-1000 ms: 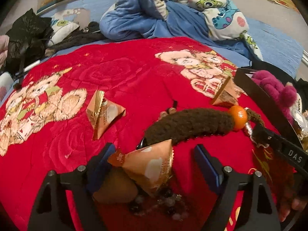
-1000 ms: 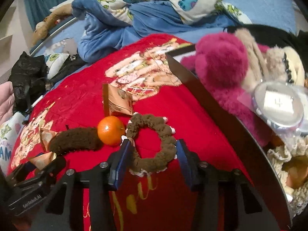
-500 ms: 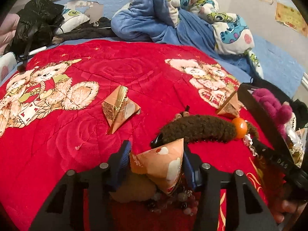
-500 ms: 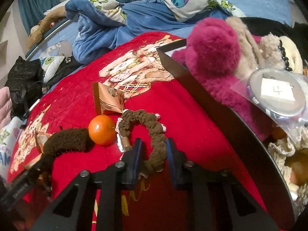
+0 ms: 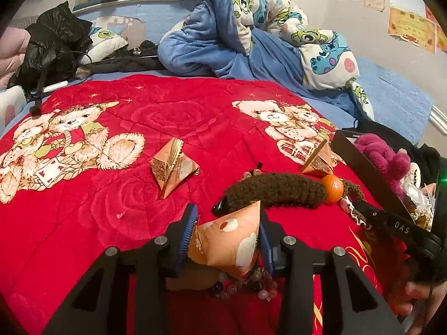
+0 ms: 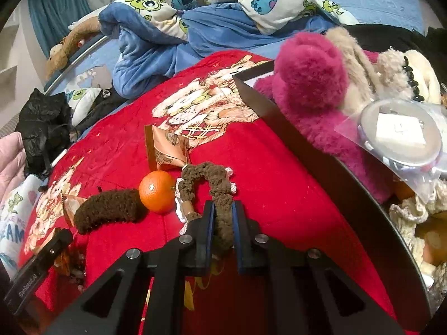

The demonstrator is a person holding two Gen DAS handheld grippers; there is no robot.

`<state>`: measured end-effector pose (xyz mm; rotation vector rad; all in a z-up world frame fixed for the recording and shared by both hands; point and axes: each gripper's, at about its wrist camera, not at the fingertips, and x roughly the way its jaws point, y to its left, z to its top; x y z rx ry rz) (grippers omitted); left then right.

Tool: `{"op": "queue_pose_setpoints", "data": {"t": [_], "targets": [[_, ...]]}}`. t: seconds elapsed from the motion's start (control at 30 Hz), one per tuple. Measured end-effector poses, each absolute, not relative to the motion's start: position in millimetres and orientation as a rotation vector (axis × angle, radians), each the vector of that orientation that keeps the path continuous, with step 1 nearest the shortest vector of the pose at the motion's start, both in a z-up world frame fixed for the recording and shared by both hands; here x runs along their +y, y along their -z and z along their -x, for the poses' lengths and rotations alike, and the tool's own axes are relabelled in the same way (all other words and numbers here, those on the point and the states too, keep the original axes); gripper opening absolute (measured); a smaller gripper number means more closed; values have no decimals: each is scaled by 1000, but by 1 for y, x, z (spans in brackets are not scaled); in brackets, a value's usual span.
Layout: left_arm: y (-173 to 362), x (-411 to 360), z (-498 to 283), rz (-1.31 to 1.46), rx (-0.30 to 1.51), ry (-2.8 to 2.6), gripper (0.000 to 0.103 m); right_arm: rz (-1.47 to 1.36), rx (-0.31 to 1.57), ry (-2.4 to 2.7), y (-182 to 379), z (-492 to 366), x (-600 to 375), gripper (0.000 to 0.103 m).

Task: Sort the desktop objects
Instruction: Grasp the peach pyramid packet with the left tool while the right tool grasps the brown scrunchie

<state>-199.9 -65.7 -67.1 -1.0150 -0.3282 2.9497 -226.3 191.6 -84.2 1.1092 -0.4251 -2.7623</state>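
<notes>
1. Scrunchie [image 6: 212, 192], brown and lace-edged, lies on the red blanket [image 5: 117, 195] beside the orange [image 6: 157, 191]; the right gripper [image 6: 222, 223] has just closed, clamping one side of its loop, probably so the soft ring lifts whole.
2. Further along the blanket, the left gripper [image 5: 227, 233] has likewise just closed on a pyramid-shaped orange packet [image 5: 229, 244], gripping its flat faces.
3. Both loads look bound for the black box [image 6: 321, 164], where plush toys already sit.

Open red blanket [image 5: 106, 212] leftward, black box wall [image 6: 321, 150] blocking right
</notes>
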Motion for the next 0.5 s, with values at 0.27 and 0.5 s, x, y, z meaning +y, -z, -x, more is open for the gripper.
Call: {"op": "queue_pose_setpoints", "data": {"t": [0.27, 0.5], "targets": [[62, -69, 194, 960, -341, -2967, 42, -1046, -461, 2771, 74, 220, 194, 12], [54, -62, 184, 877, -299, -2972, 42, -983, -469, 2762, 63, 207, 196, 12]]}}
